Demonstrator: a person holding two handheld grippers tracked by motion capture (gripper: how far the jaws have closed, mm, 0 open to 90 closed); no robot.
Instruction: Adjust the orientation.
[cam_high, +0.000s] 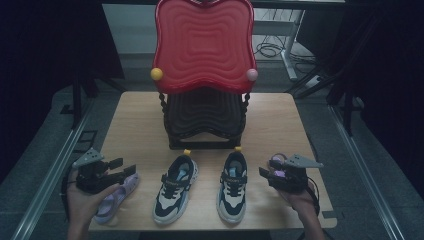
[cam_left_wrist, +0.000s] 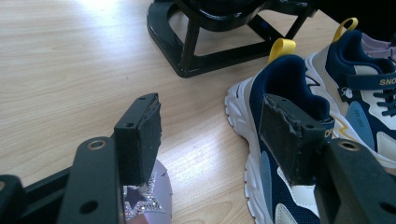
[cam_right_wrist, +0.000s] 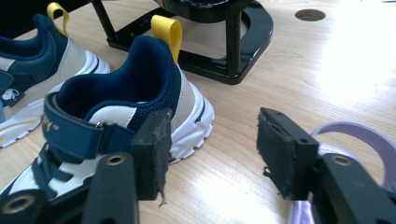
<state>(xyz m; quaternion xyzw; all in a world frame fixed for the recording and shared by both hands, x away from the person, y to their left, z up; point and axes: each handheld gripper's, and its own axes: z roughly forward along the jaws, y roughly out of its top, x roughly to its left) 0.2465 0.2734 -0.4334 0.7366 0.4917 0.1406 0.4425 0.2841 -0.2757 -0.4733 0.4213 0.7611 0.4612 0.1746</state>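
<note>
Left claw (cam_high: 127, 169) gapes empty over the lilac sandal (cam_high: 116, 196), left of the sneakers (cam_high: 175, 187); right claw (cam_high: 264, 174) open too; sandal looks light, floppy; pinch its strap.

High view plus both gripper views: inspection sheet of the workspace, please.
Surface: wooden table, with a round hole in the top.
Job's things: two lilac sandals, left sandal and right sandal, one at each outer end of the row.
Clutter: pair of navy-and-white sneakers between them; shoe rack with red top shelf behind.
Grippers: left gripper jaws open above left sandal; right gripper jaws open beside right sandal, nothing held.
Cables: one trails from right gripper; more on floor.
Surroundings: dark curtains, grey floor.
</note>
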